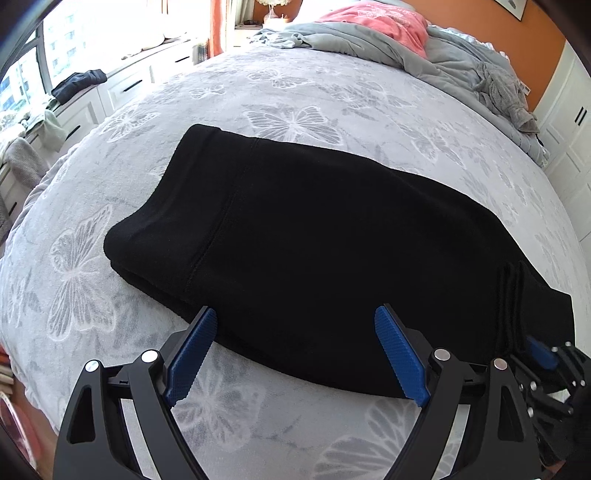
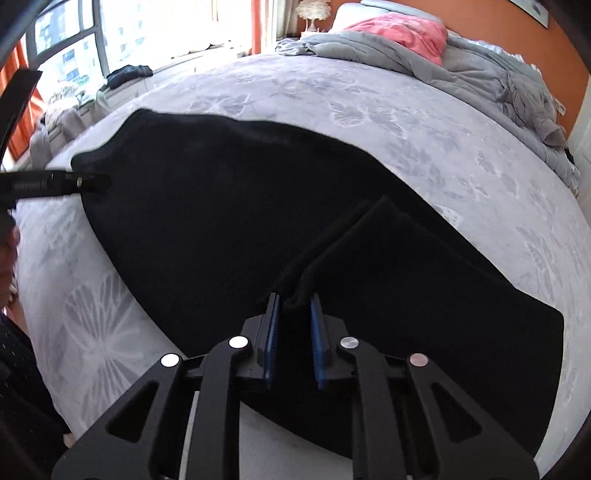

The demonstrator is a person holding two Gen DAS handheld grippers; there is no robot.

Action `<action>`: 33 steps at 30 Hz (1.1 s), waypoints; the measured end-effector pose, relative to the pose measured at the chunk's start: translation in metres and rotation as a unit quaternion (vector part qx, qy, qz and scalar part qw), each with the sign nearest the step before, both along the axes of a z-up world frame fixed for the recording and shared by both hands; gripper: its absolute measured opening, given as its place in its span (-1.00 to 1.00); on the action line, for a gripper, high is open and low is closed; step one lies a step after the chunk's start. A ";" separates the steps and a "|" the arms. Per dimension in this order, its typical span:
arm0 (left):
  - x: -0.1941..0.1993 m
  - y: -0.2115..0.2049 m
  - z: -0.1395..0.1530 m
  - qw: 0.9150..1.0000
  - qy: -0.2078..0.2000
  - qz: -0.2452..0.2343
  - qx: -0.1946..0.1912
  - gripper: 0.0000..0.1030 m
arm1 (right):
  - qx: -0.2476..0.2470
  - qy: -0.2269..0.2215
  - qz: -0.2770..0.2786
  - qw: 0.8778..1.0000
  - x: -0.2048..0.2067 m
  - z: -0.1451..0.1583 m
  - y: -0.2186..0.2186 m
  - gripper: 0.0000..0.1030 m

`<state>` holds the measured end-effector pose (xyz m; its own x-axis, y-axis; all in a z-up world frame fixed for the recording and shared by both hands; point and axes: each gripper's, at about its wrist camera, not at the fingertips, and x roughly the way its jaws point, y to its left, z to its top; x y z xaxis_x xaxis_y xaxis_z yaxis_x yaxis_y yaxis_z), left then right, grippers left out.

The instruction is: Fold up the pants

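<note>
We see the black pants lying folded on the bed cover, which is grey with pale butterflies. The left gripper stands with its jaws wide apart, and the near edge of the pants lies between the two blue pads. The pads do not press on the cloth. To the right of this gripper, at the corner of the pants, we see a part of the right gripper.

In the right wrist view the right gripper has its jaws narrow, and a ridge of the black cloth stands between its pads, so it holds the pants there. A folded layer of the pants runs away from its fingertips. Far to the left of it, the left gripper reaches to the other end of the pants.

Beyond both grippers, at the far end of the bed, lie a crumpled grey blanket and a pink cloth.
</note>
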<state>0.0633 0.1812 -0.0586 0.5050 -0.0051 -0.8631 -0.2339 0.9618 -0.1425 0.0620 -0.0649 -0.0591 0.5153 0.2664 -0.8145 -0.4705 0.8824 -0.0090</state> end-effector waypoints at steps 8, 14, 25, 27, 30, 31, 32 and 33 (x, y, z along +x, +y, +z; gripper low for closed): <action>-0.008 0.024 -0.003 1.000 0.009 0.010 -0.023 0.65 | -0.011 0.017 0.026 0.999 0.005 -0.016 0.029 -0.33; -0.022 0.043 -0.001 1.000 0.001 0.019 -0.020 0.65 | -0.044 -0.036 0.042 0.998 -0.011 -0.009 0.048 -0.18; -0.020 0.051 -0.003 0.999 0.003 0.033 -0.015 0.65 | 0.027 -0.001 -0.011 1.000 0.016 -0.002 0.052 -0.80; -0.018 0.054 -0.003 0.999 0.004 0.038 -0.008 0.65 | 0.068 0.002 -0.021 0.997 0.015 0.009 0.043 -0.28; -0.018 0.062 -0.003 0.999 0.003 0.049 -0.017 0.65 | 0.059 -0.066 -0.058 0.994 0.006 0.032 0.027 0.63; -0.018 0.067 -0.004 0.998 0.002 0.057 -0.022 0.66 | 0.046 -0.085 -0.064 0.993 0.002 0.038 0.024 0.63; -0.017 0.074 -0.005 0.997 0.002 0.068 -0.034 0.68 | 0.032 -0.095 -0.066 0.993 0.000 0.041 0.023 0.64; -0.015 0.081 -0.008 0.995 0.003 0.081 -0.054 0.68 | 0.021 -0.101 -0.071 0.992 0.000 0.042 0.019 0.66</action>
